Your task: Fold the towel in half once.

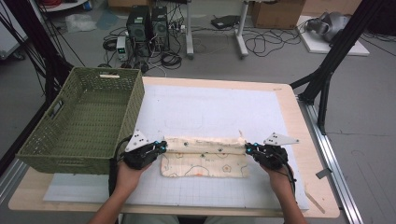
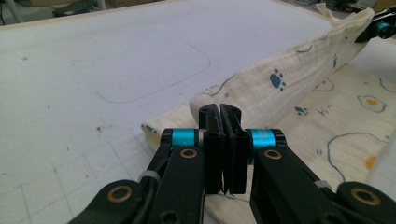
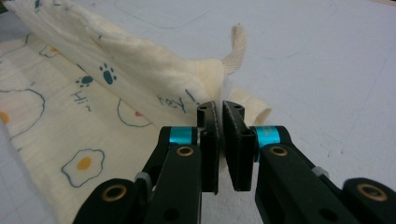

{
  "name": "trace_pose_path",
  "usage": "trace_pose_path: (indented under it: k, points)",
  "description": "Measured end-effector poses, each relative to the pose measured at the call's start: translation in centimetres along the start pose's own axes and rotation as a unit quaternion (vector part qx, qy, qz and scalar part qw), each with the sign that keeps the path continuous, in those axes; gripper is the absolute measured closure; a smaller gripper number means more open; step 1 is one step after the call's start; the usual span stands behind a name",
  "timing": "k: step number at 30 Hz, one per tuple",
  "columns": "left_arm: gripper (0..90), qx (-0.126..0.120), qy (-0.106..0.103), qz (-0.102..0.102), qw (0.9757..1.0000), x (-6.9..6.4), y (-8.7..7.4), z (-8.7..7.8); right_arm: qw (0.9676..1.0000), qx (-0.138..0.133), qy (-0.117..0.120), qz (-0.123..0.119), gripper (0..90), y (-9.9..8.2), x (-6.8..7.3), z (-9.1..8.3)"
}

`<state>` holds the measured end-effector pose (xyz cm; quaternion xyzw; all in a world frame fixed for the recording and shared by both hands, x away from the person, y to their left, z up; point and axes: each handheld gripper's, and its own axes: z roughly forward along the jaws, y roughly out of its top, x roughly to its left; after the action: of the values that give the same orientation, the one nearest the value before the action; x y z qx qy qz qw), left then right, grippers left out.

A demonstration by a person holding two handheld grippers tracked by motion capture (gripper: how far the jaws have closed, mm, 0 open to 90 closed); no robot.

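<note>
A cream cloth (image 1: 205, 158) printed with fried eggs and paw marks lies on the white mat, its far edge raised and folded over toward me. My left gripper (image 1: 162, 147) is shut on the cloth's left far corner (image 2: 205, 100), and the jaws (image 2: 219, 112) press together with fabric between them. At the other end, my right gripper (image 1: 248, 149) is shut on the right far corner, where the cloth (image 3: 126, 70) runs into its jaws (image 3: 219, 112). A small cloth loop (image 3: 236, 46) sticks up just beyond them.
A green woven basket (image 1: 133, 109) stands at the table's left, close to my left hand. The white gridded mat (image 1: 210, 107) covers most of the wooden table (image 1: 289, 112). Computers and cables lie on the floor behind the table.
</note>
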<state>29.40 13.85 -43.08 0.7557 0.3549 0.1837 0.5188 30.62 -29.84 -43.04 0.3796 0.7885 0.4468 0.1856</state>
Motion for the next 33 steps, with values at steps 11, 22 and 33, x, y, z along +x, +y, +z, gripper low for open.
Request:
trace_pose_path:
  k: [11, 22, 33]
  points:
    - [85.7, 0.016, -0.018, 0.014, 0.9996, -1.0, -0.9, -0.9, 0.9998, 0.017, 0.003, -0.011, 82.5, -0.9, 0.7, 0.1]
    - [58.4, -0.034, 0.002, -0.013, 0.9993, -0.2, -0.2, -1.7, 0.9990, -0.020, -0.031, 0.025, 68.9, -0.8, -0.7, -1.8]
    - [57.6, 0.022, -0.009, -0.023, 0.9995, -0.4, -0.8, -0.4, 0.9993, 0.015, 0.032, -0.014, 63.8, -0.6, 1.6, -1.6]
